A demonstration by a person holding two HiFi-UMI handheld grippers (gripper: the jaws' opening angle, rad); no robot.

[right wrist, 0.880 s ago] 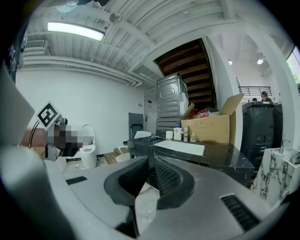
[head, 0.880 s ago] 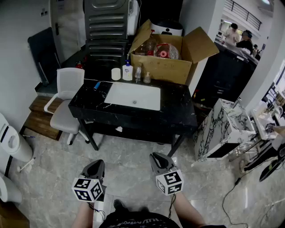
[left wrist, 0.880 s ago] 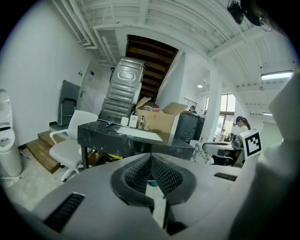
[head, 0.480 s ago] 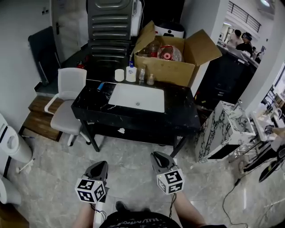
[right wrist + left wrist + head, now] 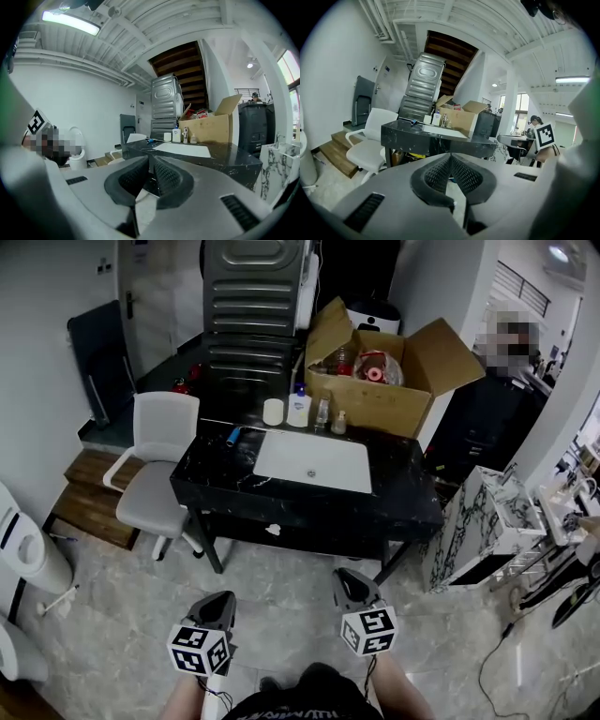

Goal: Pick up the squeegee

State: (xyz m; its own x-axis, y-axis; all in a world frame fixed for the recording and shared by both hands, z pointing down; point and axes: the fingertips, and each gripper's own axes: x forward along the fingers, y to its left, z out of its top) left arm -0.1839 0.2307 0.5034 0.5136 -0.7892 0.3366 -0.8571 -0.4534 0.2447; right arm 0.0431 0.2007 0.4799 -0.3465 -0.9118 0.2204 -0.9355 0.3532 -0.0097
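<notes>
Both my left gripper (image 5: 217, 602) and right gripper (image 5: 350, 579) wait low in frame, jaws closed together and empty, because the bench (image 5: 309, 510) at centre is well apart.

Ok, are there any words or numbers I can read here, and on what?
Nothing reads clearly.
White print on the black shirt: blurred and cut off.
Label on the white bottle: too small.
Left cube and right cube: black-and-white squares, no letters.
</notes>
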